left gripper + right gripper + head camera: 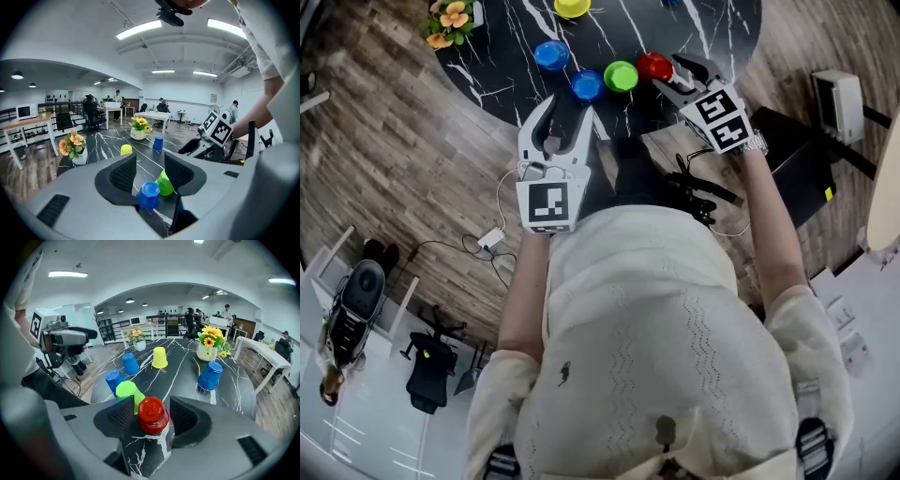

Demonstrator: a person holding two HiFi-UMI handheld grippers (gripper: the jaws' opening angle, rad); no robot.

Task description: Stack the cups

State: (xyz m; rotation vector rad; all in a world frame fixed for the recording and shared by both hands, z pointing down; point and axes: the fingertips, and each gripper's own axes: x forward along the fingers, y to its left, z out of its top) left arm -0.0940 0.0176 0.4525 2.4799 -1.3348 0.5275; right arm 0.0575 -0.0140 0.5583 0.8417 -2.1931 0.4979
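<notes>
Several upturned cups stand on the black marble table (pixel 727 28). A red cup (pixel 152 415) sits between the jaws of my right gripper (pixel 150 418), with a gap at the pads, so the gripper is open. The same red cup (pixel 654 66) stands beside a green cup (pixel 621 75) and a blue cup (pixel 587 84). My left gripper (pixel 565 112) hangs open at the table's near edge. The blue cup (pixel 149 195) is just ahead of its fingertips, with the green cup (pixel 164 183) behind. Farther back stand another blue cup (pixel 551 54) and a yellow cup (pixel 572 7).
A pot of orange flowers (pixel 450 21) stands at the table's left edge and a white pot of yellow flowers (pixel 208 345) at the far side. One more blue cup (pixel 210 376) stands near that pot. Cables (pixel 492 239) lie on the wooden floor.
</notes>
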